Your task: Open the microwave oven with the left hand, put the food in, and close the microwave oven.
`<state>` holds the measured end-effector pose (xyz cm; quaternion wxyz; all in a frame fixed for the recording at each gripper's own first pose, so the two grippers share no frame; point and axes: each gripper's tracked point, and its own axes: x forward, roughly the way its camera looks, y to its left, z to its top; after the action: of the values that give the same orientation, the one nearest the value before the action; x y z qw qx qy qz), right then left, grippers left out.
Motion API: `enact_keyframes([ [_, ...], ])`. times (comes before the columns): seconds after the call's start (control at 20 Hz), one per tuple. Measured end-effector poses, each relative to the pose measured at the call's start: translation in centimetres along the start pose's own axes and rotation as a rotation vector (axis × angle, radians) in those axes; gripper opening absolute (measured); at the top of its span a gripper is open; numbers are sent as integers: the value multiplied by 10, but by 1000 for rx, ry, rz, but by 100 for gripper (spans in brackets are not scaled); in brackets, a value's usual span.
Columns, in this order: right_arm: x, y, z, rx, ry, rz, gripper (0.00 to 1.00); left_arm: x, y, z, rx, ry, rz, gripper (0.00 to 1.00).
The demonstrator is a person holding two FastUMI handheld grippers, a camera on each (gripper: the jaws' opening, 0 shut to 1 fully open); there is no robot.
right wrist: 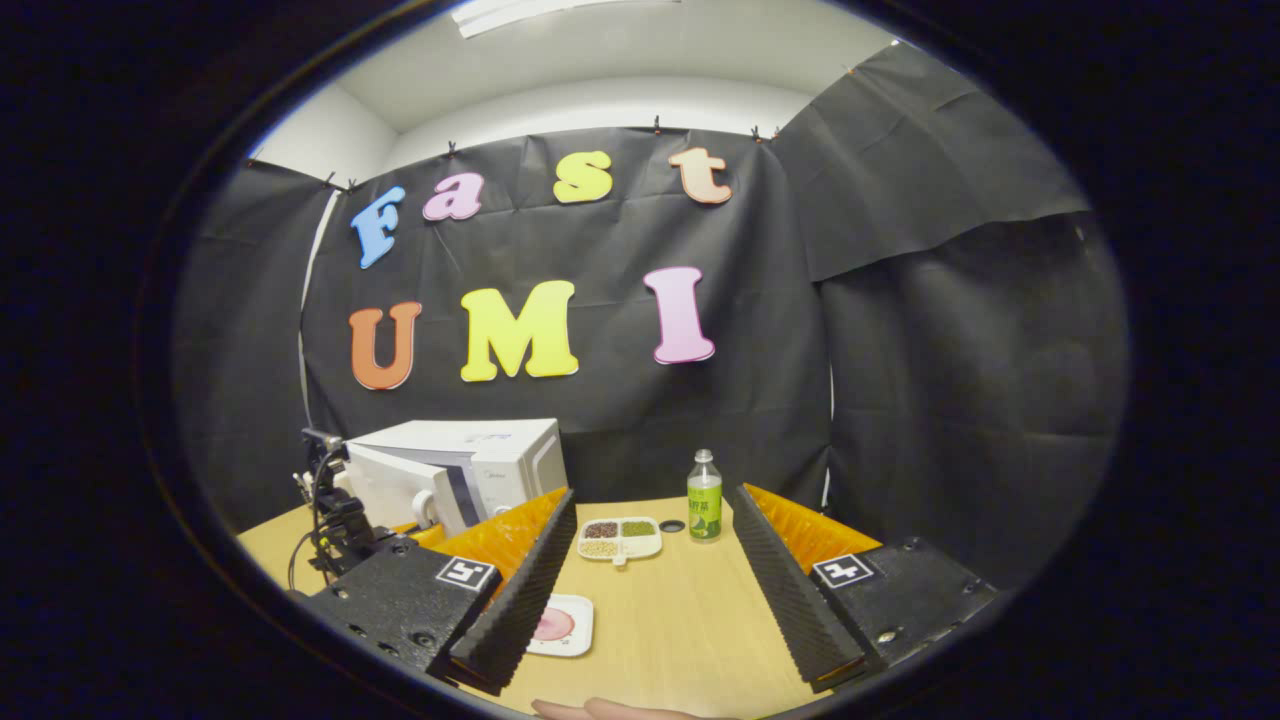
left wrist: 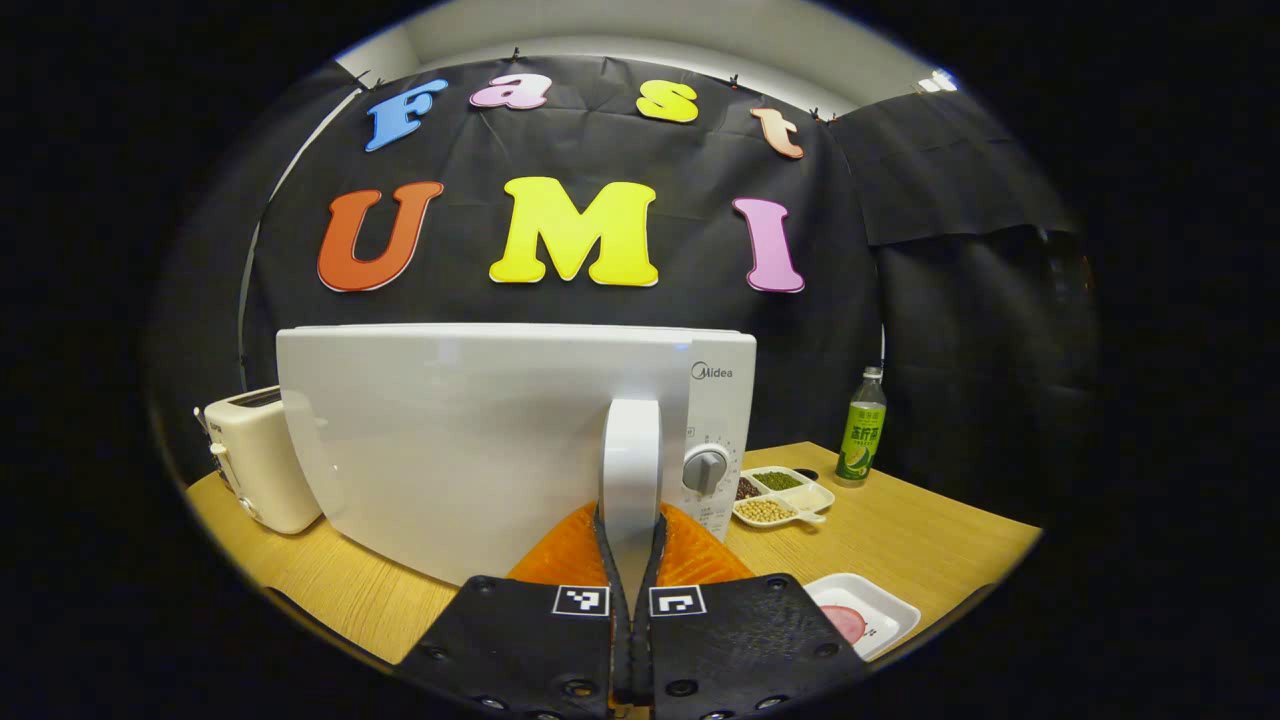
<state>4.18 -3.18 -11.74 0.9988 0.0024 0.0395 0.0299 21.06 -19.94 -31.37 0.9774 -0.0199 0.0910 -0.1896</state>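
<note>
1. On the wooden table (right wrist: 680, 620) stands a white microwave (left wrist: 470, 440); the left gripper (left wrist: 630, 560) is clamped on its door handle (left wrist: 630, 450), door partly swung out
2. The right gripper (right wrist: 650, 600) hangs wide apart, holding nothing
3. The food, on a white plate (right wrist: 560, 626), waits on the table: loading and closing remain

Glossy white plastic microwave oven (left wrist: 480, 440); matt wood-grain table (left wrist: 920, 540)
</note>
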Motion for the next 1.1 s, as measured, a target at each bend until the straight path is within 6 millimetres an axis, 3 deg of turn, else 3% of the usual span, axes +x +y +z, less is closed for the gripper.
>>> enact_keyframes([
  [0.1, -2, 13, -3, 14, 21, 19, 100, -22, 8, -2, 36, -17, -2, 1],
  [0.15, -5, 21, -4, 17, 29, 32, 100, -34, 11, 0, 51, -21, -2, 12],
  [0.2, -8, 28, -2, 13, 30, 41, 100, -45, 14, -1, 51, -23, -7, 12],
  [0.25, -12, 32, -1, 6, 27, 44, 91, -56, 19, -3, 44, -25, -13, 12],
  [0.35, -19, 44, 2, -16, 10, 51, 91, -80, 31, -7, 20, -8, -16, 12],
  [0.4, -24, 50, 3, -26, 4, 59, 100, -93, 38, -6, 22, -5, -15, 12],
  [0.55, -33, 74, -4, -46, 5, 104, 100, -144, 74, -5, 41, -24, 60, 18],
  [0.6, -34, 80, -9, -54, 14, 114, 91, -164, 86, 1, 31, -43, 94, 21],
  [0.65, -34, 86, -14, -59, 25, 126, 91, -187, 95, 4, 17, -48, 123, 19],
  [0.7, -32, 93, -19, -65, 39, 142, 91, -206, 101, 7, -5, -47, 139, 41],
  [0.8, -23, 104, -27, -82, 70, 162, 92, -240, 116, 18, -34, -33, 207, 60],
  [0.85, -17, 105, -30, -86, 86, 165, 100, -252, 121, 25, -42, -32, 231, 88],
  [0.9, -10, 108, -30, -84, 96, 171, 100, -261, 124, 34, -45, -35, 254, 90],
  [0.95, -4, 110, -30, -85, 103, 173, 100, -268, 127, 45, -41, -53, 274, 78],
  [1.0, 4, 109, -30, -90, 112, 167, 91, -274, 130, 55, -36, -65, 290, 94],
  [1.05, 12, 108, -29, -95, 119, 163, 100, -277, 130, 62, -27, -67, 299, 82],
  [1.1, 20, 106, -29, -98, 128, 159, 100, -276, 130, 67, -19, -60, 304, 94],
])
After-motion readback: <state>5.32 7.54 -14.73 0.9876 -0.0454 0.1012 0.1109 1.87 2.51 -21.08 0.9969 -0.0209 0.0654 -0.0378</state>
